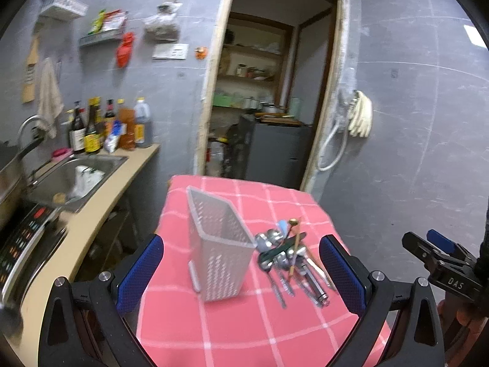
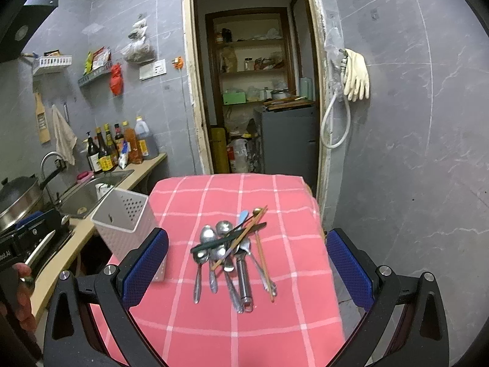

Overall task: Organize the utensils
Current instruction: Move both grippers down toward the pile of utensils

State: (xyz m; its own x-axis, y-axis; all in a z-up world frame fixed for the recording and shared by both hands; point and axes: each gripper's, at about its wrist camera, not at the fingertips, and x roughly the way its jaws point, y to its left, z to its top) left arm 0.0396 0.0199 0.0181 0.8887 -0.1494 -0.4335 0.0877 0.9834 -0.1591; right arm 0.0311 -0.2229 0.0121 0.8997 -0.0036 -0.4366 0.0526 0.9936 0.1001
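Note:
A white perforated utensil holder stands upright and empty on the left part of a small table with a pink checked cloth. To its right lies a heap of utensils: several metal spoons, a dark green handled piece, wooden chopsticks and a light blue piece. My left gripper is open, held above the table's near side with the holder between its blue pads. My right gripper is open too, its pads wide on either side of the heap. The right gripper also shows in the left wrist view.
A counter on the left carries a steel sink, sauce bottles, a pot and a stove. Behind the table an open doorway leads to shelves. Gloves hang on the right wall.

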